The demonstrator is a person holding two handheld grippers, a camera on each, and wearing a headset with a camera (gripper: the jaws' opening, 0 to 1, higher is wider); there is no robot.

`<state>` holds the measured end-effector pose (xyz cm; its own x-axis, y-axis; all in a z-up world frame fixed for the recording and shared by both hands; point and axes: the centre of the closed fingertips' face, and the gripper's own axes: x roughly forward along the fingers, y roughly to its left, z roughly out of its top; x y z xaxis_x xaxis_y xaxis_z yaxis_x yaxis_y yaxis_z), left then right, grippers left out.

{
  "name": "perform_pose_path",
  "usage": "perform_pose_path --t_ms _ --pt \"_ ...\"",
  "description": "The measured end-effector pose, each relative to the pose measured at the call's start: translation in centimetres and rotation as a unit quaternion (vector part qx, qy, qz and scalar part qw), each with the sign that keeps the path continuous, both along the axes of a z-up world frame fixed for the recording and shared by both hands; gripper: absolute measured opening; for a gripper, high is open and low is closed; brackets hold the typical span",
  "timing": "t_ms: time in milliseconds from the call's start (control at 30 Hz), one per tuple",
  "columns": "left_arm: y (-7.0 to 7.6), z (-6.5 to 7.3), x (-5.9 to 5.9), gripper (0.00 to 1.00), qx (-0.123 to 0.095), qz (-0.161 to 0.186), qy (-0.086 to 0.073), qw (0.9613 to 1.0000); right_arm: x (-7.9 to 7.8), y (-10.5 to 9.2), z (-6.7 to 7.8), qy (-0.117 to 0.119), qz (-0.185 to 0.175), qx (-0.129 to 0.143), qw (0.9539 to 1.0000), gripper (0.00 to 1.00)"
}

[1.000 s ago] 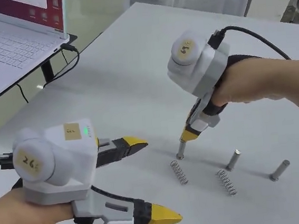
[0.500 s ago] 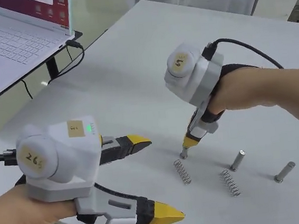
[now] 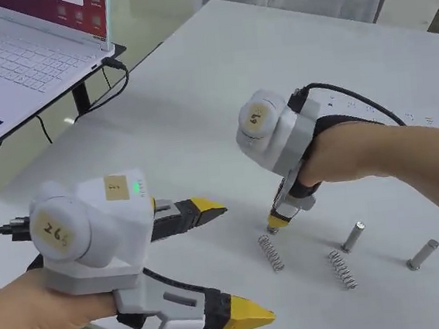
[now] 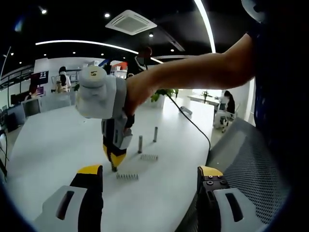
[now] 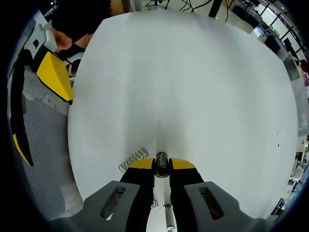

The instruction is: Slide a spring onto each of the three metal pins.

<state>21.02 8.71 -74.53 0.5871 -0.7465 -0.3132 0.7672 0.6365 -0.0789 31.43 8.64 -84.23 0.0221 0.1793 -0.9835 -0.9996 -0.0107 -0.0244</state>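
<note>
Spring (image 5: pixel 162 164) pinched in my right gripper (image 3: pixel 278 221) has come down over the first pin (image 4: pixel 114 168), so one of three is started; my left gripper (image 3: pixel 240 260) waits, jaws spread.

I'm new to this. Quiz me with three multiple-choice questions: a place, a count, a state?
1. Where is the laptop? A) beyond the table's left edge B) at the table's middle C) on a chair
2. How many springs lie loose on the table? A) none B) two C) four
3. The left tongs are: A) open B) shut on a spring C) shut, empty
Answers: A, it sits apart, off that edge; B, two lie flat by the bare pins; A, the jaws stand wide apart.
</note>
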Motion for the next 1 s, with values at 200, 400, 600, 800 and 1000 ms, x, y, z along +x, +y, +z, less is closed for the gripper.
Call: perform_pose_path --t_ms 200,400,600,800,1000 --pt "-0.1 0.0 0.0 0.76 0.001 -0.001 0.000 1.0000 0.1 0.1 -0.1 0.001 -0.001 0.005 1.0000 0.09" --pt "0.0 0.1 0.1 0.76 0.001 0.000 0.001 1.0000 0.5 0.1 -0.2 -0.001 -0.003 0.012 0.9999 0.13" --pt "0.0 0.0 0.1 0.75 0.001 0.000 0.001 1.0000 0.4 -0.5 0.2 -0.006 -0.008 0.020 0.9997 0.17" --pt "0.0 -0.2 0.0 0.75 0.005 -0.006 0.003 1.0000 0.3 -1.2 0.8 -0.009 -0.029 0.035 0.9989 0.18" --pt "-0.2 -0.3 -0.1 0.75 0.008 -0.009 0.004 0.9999 -0.1 -2.0 0.9 -0.008 -0.047 0.048 0.9977 0.18"
